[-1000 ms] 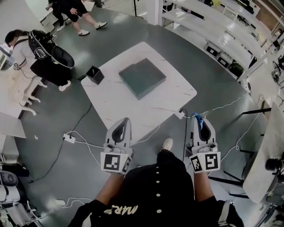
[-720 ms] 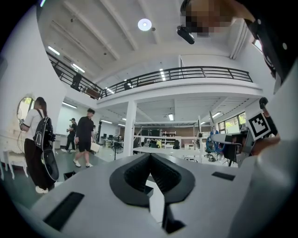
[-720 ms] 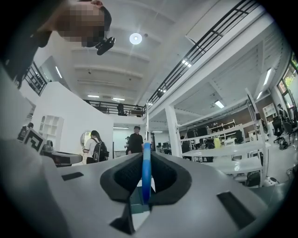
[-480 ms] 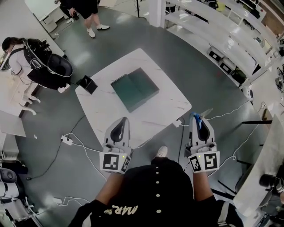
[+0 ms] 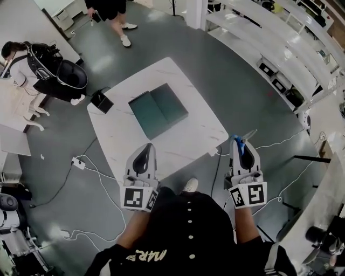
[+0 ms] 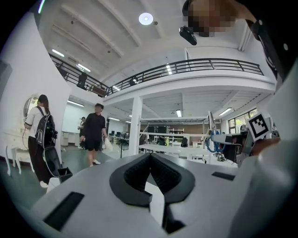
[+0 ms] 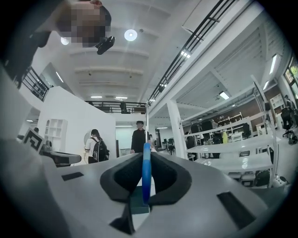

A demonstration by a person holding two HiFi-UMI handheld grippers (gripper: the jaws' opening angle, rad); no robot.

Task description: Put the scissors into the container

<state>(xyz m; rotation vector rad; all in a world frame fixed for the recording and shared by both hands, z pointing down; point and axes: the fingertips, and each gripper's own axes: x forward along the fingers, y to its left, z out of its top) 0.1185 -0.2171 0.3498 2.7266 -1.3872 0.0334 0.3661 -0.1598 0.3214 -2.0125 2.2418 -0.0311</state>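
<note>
A dark green flat box [image 5: 158, 109] lies on the white table [image 5: 188, 141] ahead of me. A small open black container [image 5: 101, 101] stands at the table's left corner. My right gripper [image 5: 237, 142] hangs over the floor off the table's right corner, shut on blue-handled scissors [image 5: 242, 146] whose blades poke forward. In the right gripper view the blue handle [image 7: 146, 173] stands upright between the pads. My left gripper [image 5: 146, 146] is over the table's near edge, shut with nothing in it; its pads [image 6: 139, 169] meet at the tip.
A person with a black backpack [image 5: 54, 67] stands at the far left and another person [image 5: 110, 9] walks at the top. White cables and a power strip [image 5: 77, 163] lie on the grey floor. White benches [image 5: 269, 38] run along the right. My shoe [image 5: 188, 185] shows below.
The table and green box have drifted left and nearer in the head view. The walking person has moved to the right. Both grippers keep their pose, scissors still held.
</note>
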